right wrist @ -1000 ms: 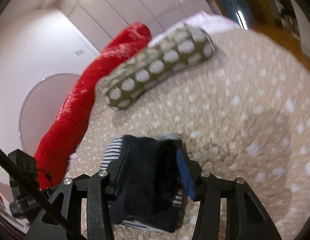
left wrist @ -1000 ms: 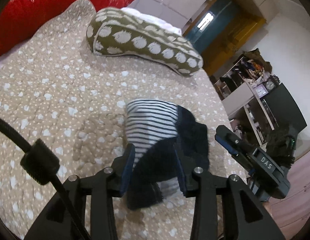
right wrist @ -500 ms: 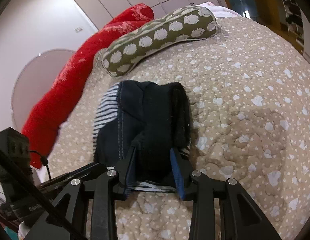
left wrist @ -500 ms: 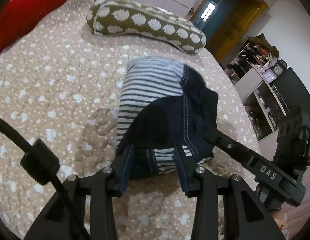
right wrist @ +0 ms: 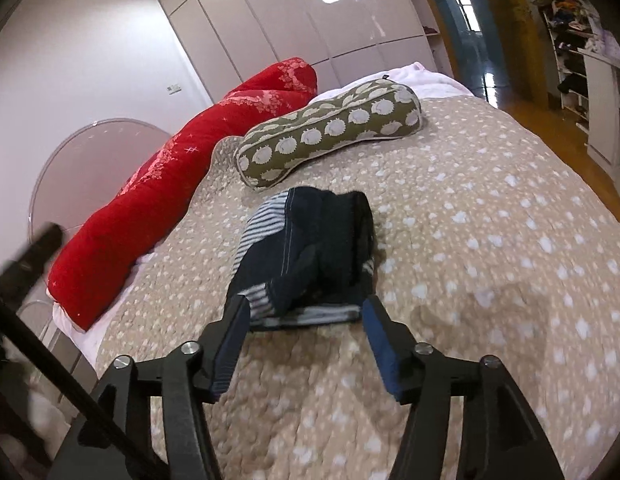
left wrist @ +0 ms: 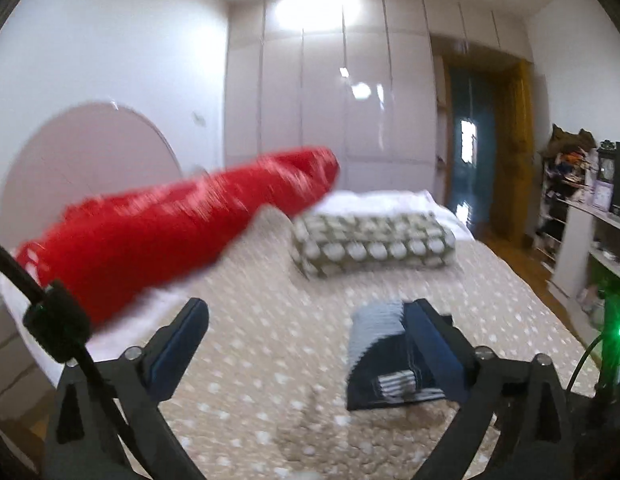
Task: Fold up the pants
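The folded pants [right wrist: 306, 264], dark navy with grey-and-white striped parts, lie in a small bundle on the beige spotted bedspread [right wrist: 490, 240]. My right gripper [right wrist: 304, 312] sits just short of the bundle's near edge; its jaws are opening and the pads do not press the cloth. In the blurred left wrist view the pants [left wrist: 384, 356] lie low at the right, partly hidden behind the right finger. My left gripper [left wrist: 310, 322] is raised and back from them, its jaws opening wide with only bedspread between them.
An olive bolster with white spots [right wrist: 330, 132] lies beyond the pants, and a long red quilt roll [right wrist: 182, 168] runs along the bed's left side. White wardrobe doors [left wrist: 330, 92] stand behind. Shelves with clutter [left wrist: 578, 208] and wooden floor border the bed's right edge.
Both grippers were shut on the pants and have let go. The left one lifted, swung away and opened wide. The right one drew back to the bundle's near edge with jaws apart.
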{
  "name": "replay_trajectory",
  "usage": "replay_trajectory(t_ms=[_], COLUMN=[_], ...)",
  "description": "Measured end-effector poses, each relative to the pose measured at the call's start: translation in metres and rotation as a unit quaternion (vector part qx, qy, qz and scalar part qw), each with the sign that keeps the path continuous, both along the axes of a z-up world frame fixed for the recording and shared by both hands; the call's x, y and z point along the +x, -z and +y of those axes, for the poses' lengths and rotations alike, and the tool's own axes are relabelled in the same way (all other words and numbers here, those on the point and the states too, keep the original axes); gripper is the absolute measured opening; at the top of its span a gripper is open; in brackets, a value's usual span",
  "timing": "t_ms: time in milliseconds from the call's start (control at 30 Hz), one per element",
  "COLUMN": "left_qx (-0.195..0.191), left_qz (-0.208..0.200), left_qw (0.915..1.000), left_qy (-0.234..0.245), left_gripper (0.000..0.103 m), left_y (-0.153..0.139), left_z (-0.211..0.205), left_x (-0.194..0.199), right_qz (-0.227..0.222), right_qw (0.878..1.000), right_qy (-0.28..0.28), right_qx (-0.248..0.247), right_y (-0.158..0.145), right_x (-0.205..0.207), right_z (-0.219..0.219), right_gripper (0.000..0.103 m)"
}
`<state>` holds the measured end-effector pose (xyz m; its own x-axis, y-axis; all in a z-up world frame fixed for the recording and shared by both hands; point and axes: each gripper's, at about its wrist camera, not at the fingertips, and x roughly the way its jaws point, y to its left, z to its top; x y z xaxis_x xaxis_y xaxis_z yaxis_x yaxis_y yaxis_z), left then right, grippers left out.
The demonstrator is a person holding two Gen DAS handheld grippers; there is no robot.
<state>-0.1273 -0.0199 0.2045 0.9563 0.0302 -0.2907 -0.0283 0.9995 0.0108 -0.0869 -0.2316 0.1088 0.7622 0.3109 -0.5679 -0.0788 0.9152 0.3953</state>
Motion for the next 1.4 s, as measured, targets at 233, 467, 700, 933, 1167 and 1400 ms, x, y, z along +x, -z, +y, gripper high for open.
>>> replay_trajectory(t_ms=[233,467,700,933,1167,1400], left_qx=[-0.038,-0.035,-0.035,-0.038,-0.037,-0.035], left_qz=[0.057,0.162,0.202,0.222,0.234,0.246], left_qw=[0.9947,0.9848,0.9783,0.974,0.9712,0.968], left_qy=[0.078,0.052,0.029,0.025,0.028,0.032], left_gripper=[0.102,0.102,0.102,0.102,0.102,0.102], left_y=[0.007,0.047,0.071,0.081,0.086,0.093], left_z=[-0.012,-0.014,-0.004,0.001,-0.001,-0.005], left_x=[0.0,0.03,0.045,0.049,0.05,0.053], right_qz=[0.022,0.027,0.045,0.049,0.052,0.054], right_qw=[0.999,0.996,0.993,0.992,0.991,0.991], right_qy=[0.011,0.021,0.009,-0.001,0.0,0.001], right_qx=[-0.031,-0.084,-0.106,-0.121,-0.123,-0.121], right_y=[0.016,0.028,0.04,0.043,0.044,0.045], right_x=[-0.009,-0.006,0.0,0.0,0.0,0.001], right_z=[0.004,0.01,0.021,0.031,0.031,0.03], right_gripper=[0.067,0.07,0.07,0.071,0.072,0.072])
